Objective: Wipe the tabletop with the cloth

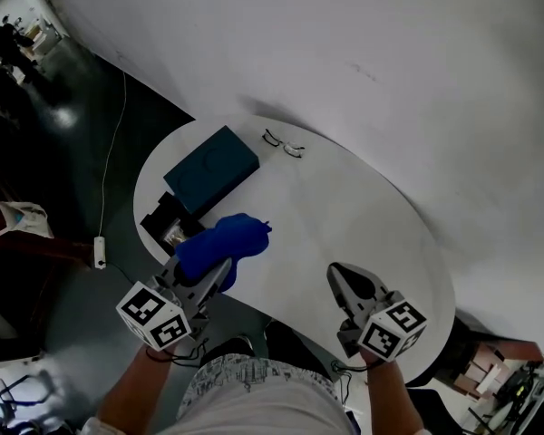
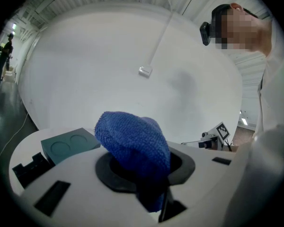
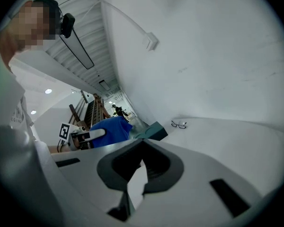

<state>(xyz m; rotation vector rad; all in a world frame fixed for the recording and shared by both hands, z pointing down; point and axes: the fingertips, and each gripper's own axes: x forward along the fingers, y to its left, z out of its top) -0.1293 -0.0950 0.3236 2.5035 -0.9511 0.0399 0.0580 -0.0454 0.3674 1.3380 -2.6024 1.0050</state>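
A blue cloth [image 1: 222, 243] is bunched up over the near left part of the round white table [image 1: 344, 207]. My left gripper [image 1: 208, 275] is shut on it, and in the left gripper view the cloth [image 2: 132, 141] bulges up out of the jaws. My right gripper [image 1: 344, 279] hovers over the table's near edge, to the right of the cloth, shut with nothing in it. From the right gripper view the cloth [image 3: 109, 130] shows at the left, past my right gripper [image 3: 137, 167].
A teal box [image 1: 210, 169] lies on the table's left side, with a black object [image 1: 163, 220] beside it near the rim. A pair of glasses [image 1: 284, 145] rests at the far edge by the white wall. A cable and power strip [image 1: 99, 252] lie on the dark floor to the left.
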